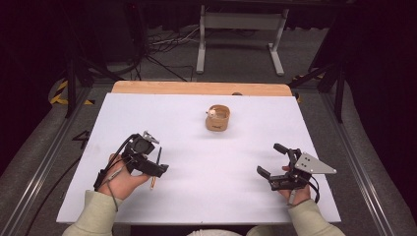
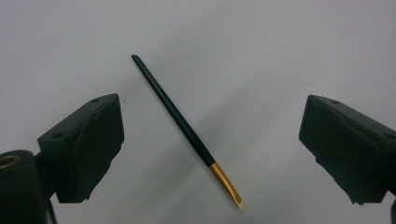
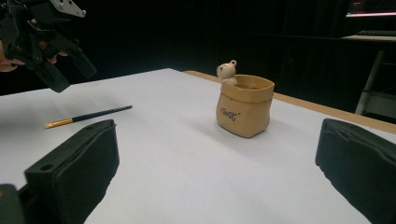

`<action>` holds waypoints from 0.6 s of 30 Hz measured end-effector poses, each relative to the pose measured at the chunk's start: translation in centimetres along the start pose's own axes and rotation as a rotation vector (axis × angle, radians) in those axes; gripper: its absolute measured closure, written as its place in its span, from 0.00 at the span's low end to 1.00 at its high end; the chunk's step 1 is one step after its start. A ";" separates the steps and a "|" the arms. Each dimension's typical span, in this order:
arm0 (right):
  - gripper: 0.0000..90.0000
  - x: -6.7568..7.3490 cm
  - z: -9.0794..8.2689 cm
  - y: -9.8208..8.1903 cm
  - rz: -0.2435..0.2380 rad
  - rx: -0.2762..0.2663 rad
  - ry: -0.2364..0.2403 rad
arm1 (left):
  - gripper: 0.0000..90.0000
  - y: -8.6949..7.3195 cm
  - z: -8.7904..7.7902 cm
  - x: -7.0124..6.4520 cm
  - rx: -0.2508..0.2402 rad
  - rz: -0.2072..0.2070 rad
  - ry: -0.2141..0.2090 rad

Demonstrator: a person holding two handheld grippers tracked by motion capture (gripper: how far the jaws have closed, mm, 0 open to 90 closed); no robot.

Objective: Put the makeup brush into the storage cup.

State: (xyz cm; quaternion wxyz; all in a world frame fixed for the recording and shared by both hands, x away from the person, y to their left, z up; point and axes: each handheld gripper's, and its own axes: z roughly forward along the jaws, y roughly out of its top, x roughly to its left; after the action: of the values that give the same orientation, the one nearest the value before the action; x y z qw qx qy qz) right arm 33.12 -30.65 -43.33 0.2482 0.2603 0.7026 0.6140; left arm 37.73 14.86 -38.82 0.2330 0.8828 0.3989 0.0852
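Observation:
A thin black brush [image 2: 180, 122] with a gold ferrule and pale tip lies flat on the white table. My left gripper [image 2: 210, 154] hangs open just above it, one jaw on either side, touching nothing. In the high view the left gripper [image 1: 158, 167] sits at the front left, with the brush [image 1: 156, 169] poking out beneath it. A tan bag-shaped pot [image 1: 218, 118] with a small bear figure on its rim stands mid-table toward the back. My right gripper [image 1: 272, 158] rests open at the front right, far from both. The right gripper view shows the pot [image 3: 244, 105] and brush [image 3: 88, 116].
The white sheet [image 1: 196, 196] covers most of the table, with a strip of bare wood [image 1: 196, 88] along the far edge. Beyond it stand a metal frame [image 1: 241, 29] and cables on a dark floor.

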 end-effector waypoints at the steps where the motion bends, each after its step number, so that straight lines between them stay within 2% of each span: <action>1: 0.00 0.0 0.0 0.0 0.001 0.000 -0.001 | 0.09 0.0 0.2 0.0 0.010 -0.004 -0.001; 11: 0.00 0.0 0.0 0.0 0.009 0.007 0.001 | 0.16 -0.2 1.3 0.4 0.053 -0.028 0.021; 18: 0.00 -0.1 0.0 0.0 0.009 0.009 0.005 | 0.18 -0.3 2.3 0.5 0.085 -0.030 0.017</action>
State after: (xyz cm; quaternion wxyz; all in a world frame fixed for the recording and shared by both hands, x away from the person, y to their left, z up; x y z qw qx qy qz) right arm 33.19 -30.70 -43.34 0.2424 0.2631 0.7046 0.6128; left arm 38.62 14.67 -40.97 0.1930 0.8850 0.4174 0.0724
